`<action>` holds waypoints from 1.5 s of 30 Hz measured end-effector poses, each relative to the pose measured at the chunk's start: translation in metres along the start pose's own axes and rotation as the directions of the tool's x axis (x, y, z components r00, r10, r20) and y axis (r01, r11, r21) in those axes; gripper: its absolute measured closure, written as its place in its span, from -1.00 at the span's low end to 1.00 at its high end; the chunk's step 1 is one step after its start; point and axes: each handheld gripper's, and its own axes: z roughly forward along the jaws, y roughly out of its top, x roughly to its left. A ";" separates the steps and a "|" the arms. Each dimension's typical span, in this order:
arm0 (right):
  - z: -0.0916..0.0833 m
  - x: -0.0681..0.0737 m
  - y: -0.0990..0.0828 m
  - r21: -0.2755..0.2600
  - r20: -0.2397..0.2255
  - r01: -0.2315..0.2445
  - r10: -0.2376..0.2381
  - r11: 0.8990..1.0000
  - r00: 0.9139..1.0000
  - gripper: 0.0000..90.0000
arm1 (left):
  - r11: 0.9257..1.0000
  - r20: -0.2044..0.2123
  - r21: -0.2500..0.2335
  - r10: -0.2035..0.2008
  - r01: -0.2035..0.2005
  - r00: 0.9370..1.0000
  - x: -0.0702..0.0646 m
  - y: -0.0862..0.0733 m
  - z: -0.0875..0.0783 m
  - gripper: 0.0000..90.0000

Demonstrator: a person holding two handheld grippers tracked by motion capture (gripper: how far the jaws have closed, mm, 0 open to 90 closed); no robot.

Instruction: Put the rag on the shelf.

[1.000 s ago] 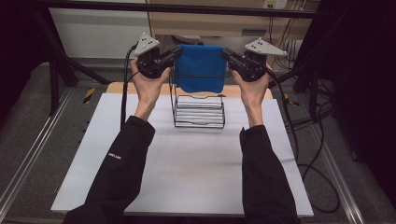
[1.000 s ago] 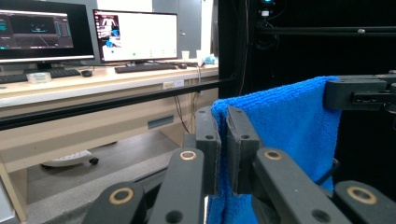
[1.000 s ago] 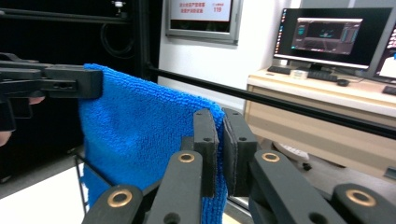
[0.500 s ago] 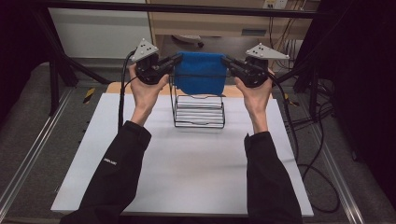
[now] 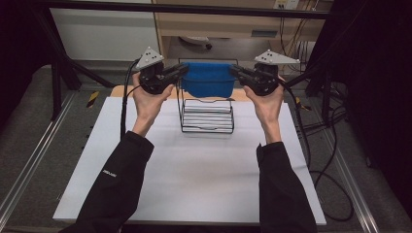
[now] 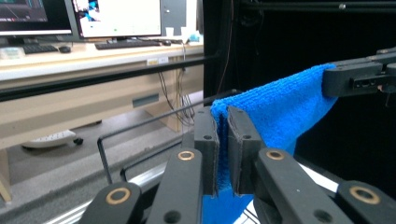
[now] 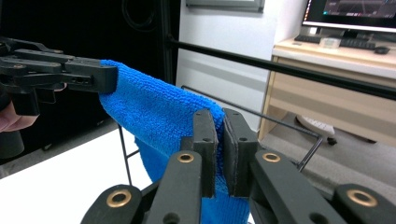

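Above the tabletop (image 5: 194, 174): I hold both hands raised, palms inward.
Left hand-held gripper (image 5: 182, 71): clamped on blue cloth (image 5: 209, 80) corner.
Right hand-held gripper (image 5: 235, 72): pinching the opposite corner.
Cloth: stretched over wire rack (image 5: 206, 114).

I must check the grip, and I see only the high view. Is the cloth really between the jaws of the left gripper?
Observer: Yes. In the left gripper view the left gripper is shut on a corner of the blue cloth.
Operator: And the right one?
Observer: The same. In the right gripper view the right gripper pinches the opposite corner, with cloth hanging below the jaws.
Operator: Does the cloth touch the rack's top bar?
Observer: In the right gripper view the bar runs just behind the cloth; I cannot tell whether they touch.
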 end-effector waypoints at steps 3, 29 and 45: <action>-0.002 0.000 -0.003 0.013 -0.014 -0.020 0.020 1.000 1.000 0.89 | 1.000 0.007 0.014 -0.001 0.001 1.000 -0.002 -0.002 -0.001 0.83; -0.006 0.002 -0.023 0.060 -0.077 -0.011 0.016 0.998 0.997 0.89 | 0.998 0.029 0.052 -0.027 0.025 0.999 0.000 0.010 -0.020 0.54; -0.005 0.002 -0.029 0.079 -0.095 0.017 -0.010 0.997 0.995 0.85 | 0.973 0.091 0.228 -0.042 0.020 0.995 -0.004 0.000 -0.001 0.99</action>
